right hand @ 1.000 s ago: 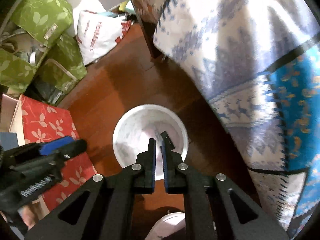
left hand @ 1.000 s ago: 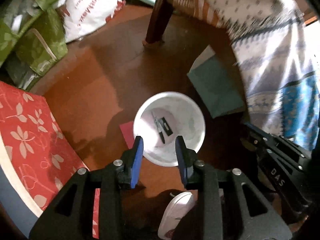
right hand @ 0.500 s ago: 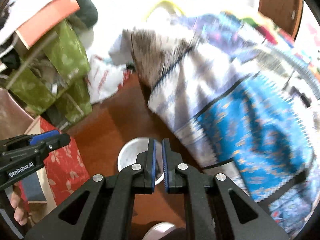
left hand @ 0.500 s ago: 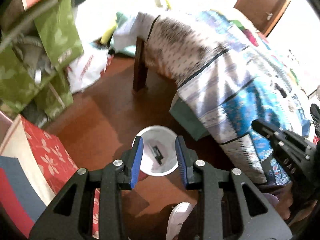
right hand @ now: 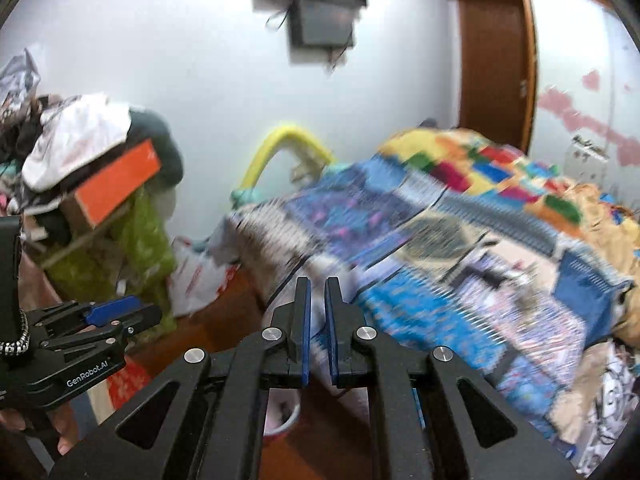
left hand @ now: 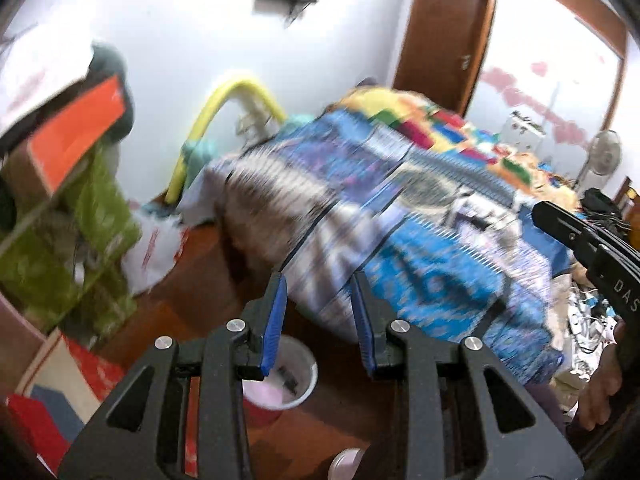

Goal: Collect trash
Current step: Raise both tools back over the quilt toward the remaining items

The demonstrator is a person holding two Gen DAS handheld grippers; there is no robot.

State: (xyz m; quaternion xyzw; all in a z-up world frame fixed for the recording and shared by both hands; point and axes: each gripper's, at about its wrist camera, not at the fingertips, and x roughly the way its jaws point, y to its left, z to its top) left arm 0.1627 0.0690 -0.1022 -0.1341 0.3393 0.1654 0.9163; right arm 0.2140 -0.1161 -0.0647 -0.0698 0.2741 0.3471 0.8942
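A white bin [left hand: 298, 380] with a pink liner and dark bits of trash inside stands on the brown floor, low behind my left gripper [left hand: 319, 285], which is open and empty, raised high above it. In the right wrist view the bin [right hand: 286, 412] is mostly hidden behind my right gripper [right hand: 316, 287], whose jaws are nearly closed with a narrow gap and nothing between them. The left gripper also shows in the right wrist view [right hand: 132, 310], and the right gripper at the edge of the left wrist view [left hand: 538, 210].
A bed with a blue patterned quilt [left hand: 420, 232] fills the right side. Green bags [left hand: 80, 240], a white plastic bag [left hand: 156, 252] and an orange box [left hand: 76, 136] pile at the left. A red floral box [left hand: 84, 364] sits on the floor. A brown door [right hand: 496, 52] is behind.
Both grippers have lifted and tilted up from looking down into the bin to looking across the room. The bin has dropped to the bottom of both views.
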